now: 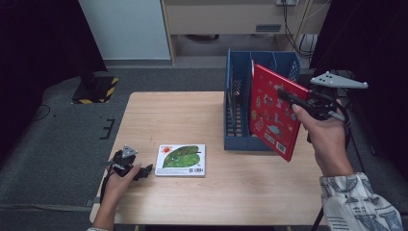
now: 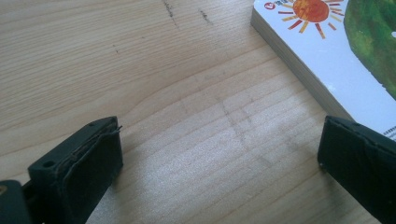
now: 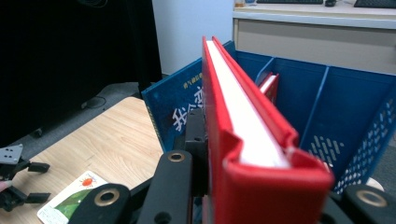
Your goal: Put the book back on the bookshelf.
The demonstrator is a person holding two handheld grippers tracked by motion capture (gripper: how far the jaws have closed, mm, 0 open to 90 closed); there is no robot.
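Red is the colour of the hardcover book (image 1: 273,111) that the right gripper (image 1: 288,96) holds, its jaws closed tight on the cover near the upper edge. This book is lifted off the table and stands almost upright, a little tilted, just in front of the blue file rack (image 1: 238,108) at the far right of the wooden table (image 1: 202,125). In the right gripper view the red book (image 3: 243,135) is seen from its edge, with white pages between the two covers, and it points toward the open compartments of the rack (image 3: 345,107); I judge it is held vertical in this way so that it can slide between the dividers. Another red book (image 3: 270,84) seems to stand already inside one compartment. The left gripper (image 1: 144,170) rests low near the front left of the table, in the person's hand, with its jaws wide apart and nothing between them. Just beside it lies a flat white book with a green leaf and an orange sun (image 1: 181,160), probably waiting for its turn; in the left gripper view its corner (image 2: 327,60) is close to one jaw but apart from it
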